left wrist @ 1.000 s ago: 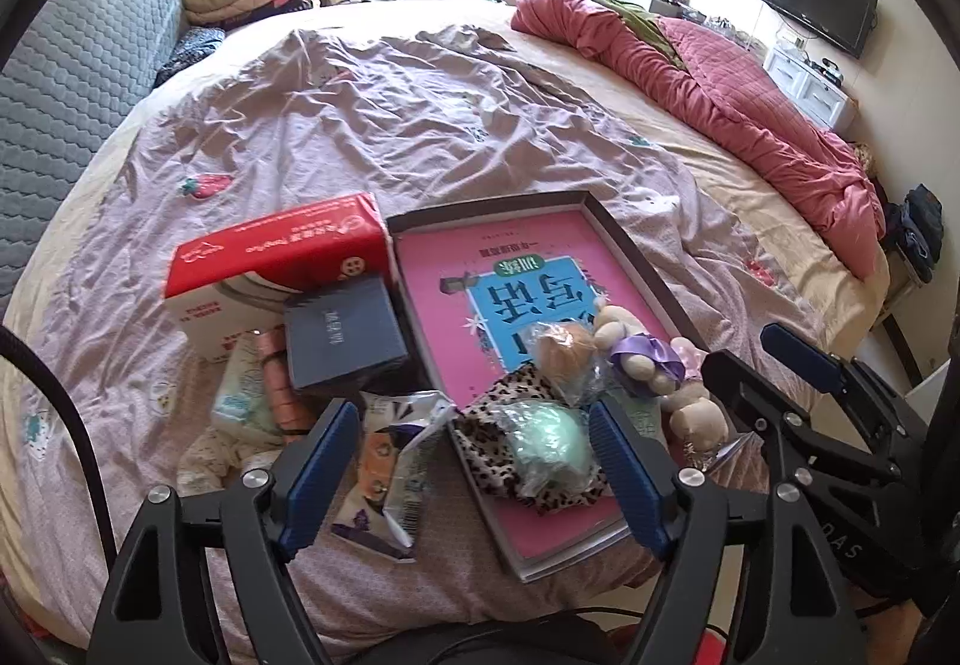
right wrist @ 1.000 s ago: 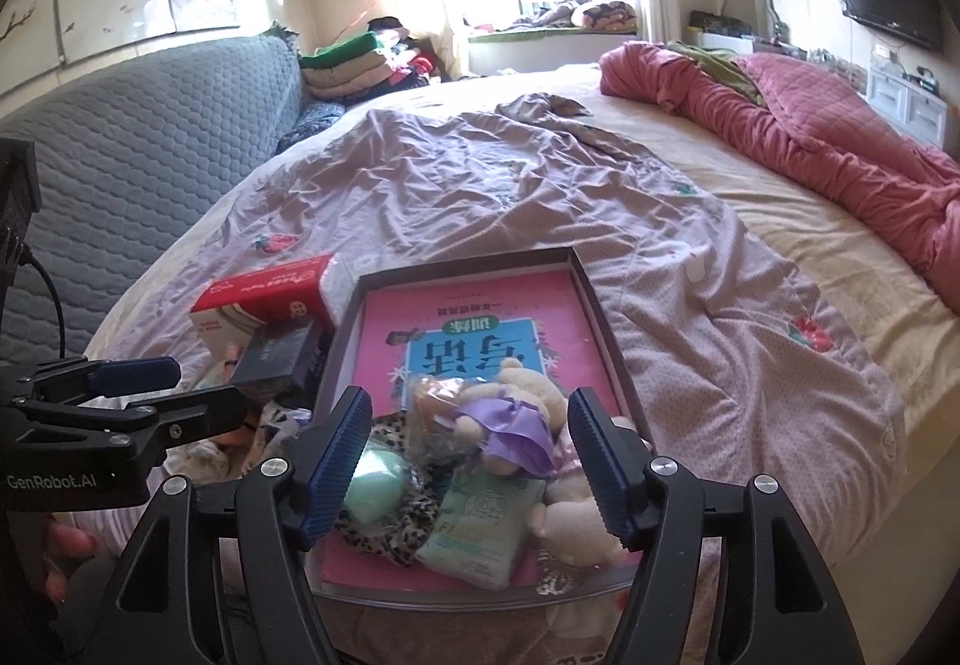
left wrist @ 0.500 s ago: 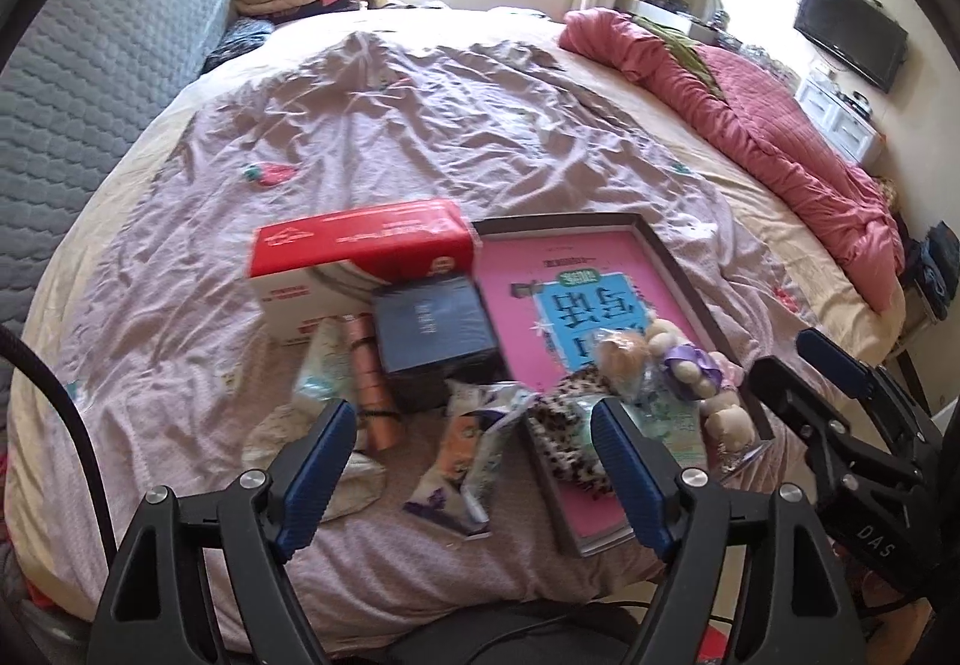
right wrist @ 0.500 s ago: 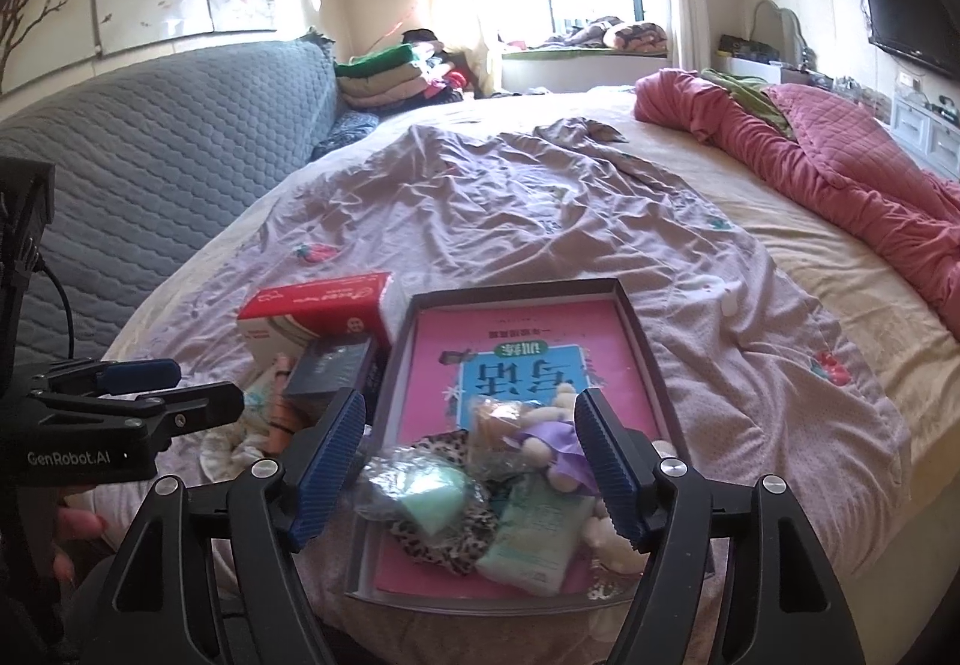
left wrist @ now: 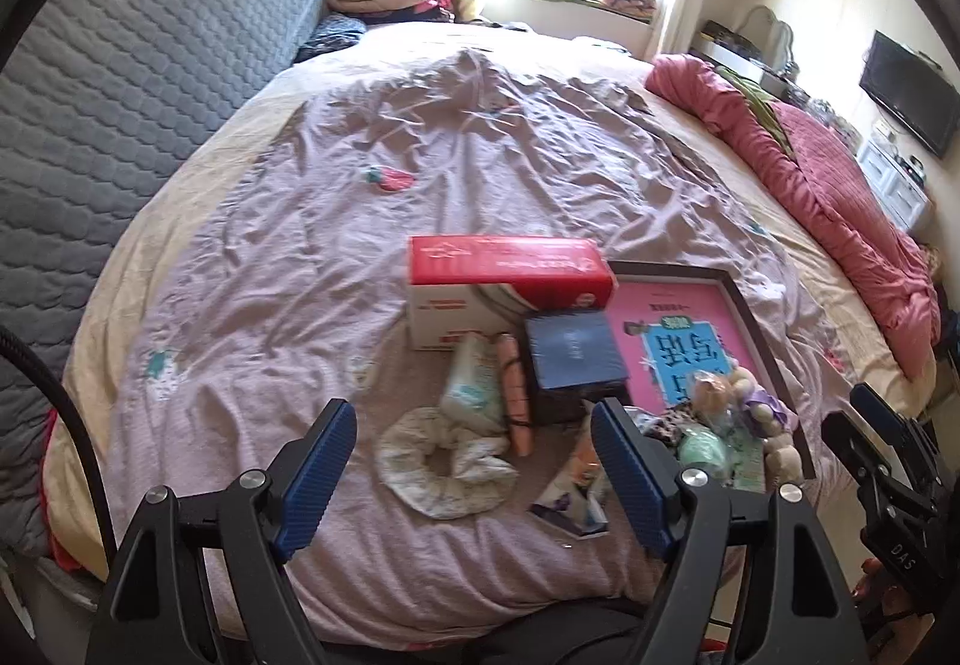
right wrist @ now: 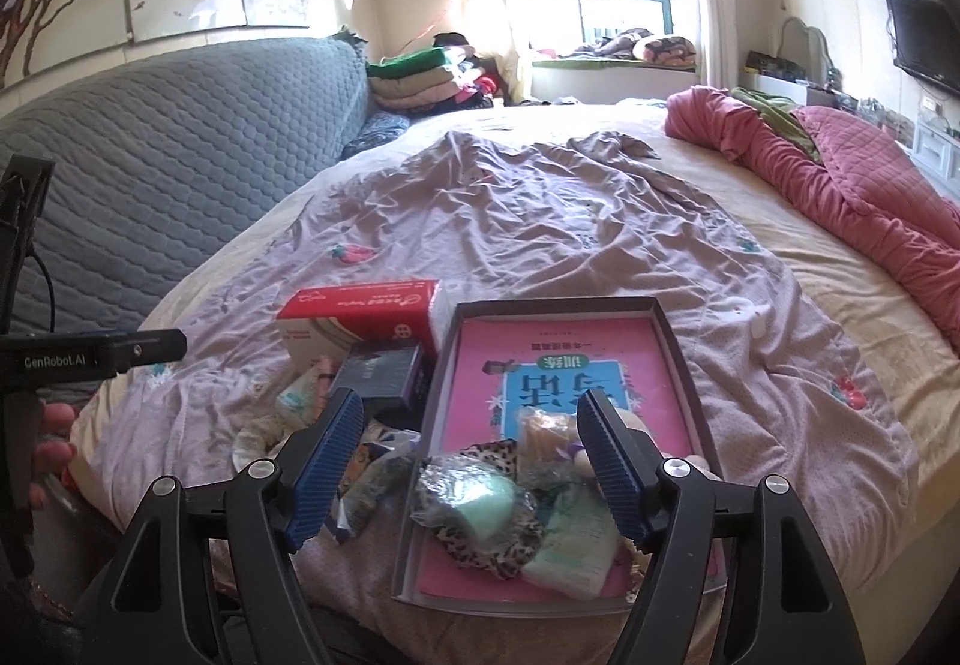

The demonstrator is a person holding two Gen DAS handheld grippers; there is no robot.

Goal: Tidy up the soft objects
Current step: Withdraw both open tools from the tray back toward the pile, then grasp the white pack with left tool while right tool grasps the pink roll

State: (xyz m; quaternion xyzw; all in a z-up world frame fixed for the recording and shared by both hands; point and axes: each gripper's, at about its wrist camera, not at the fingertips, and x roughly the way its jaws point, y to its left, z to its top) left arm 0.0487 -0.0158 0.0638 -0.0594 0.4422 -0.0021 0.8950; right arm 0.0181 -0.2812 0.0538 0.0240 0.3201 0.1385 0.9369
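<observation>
My left gripper [left wrist: 471,422] is open and empty above the lilac sheet, with a white scrunchie [left wrist: 444,464] just below the gap between its fingers. Beyond the scrunchie lie a tissue pack [left wrist: 474,386], an orange tube [left wrist: 516,395] and a snack packet [left wrist: 576,485]. My right gripper [right wrist: 469,407] also stands open and empty, over the near end of a dark-rimmed tray [right wrist: 678,341]. On the pink book [right wrist: 540,365] in the tray sit a wrapped green ball [right wrist: 486,503] on leopard cloth, a second tissue pack [right wrist: 576,545] and a plush doll [left wrist: 762,407].
A red-and-white box [left wrist: 510,275] and a dark blue box [left wrist: 573,350] stand left of the tray. A pink quilt [right wrist: 852,185] is bunched along the bed's right side. A grey quilted headboard [left wrist: 120,95] runs on the left. The bed's near edge lies just under both grippers.
My left gripper has swung left and lifted, from over the tray's green ball to over the scrunchie. My right gripper has drawn back and up a little, its jaws slightly wider.
</observation>
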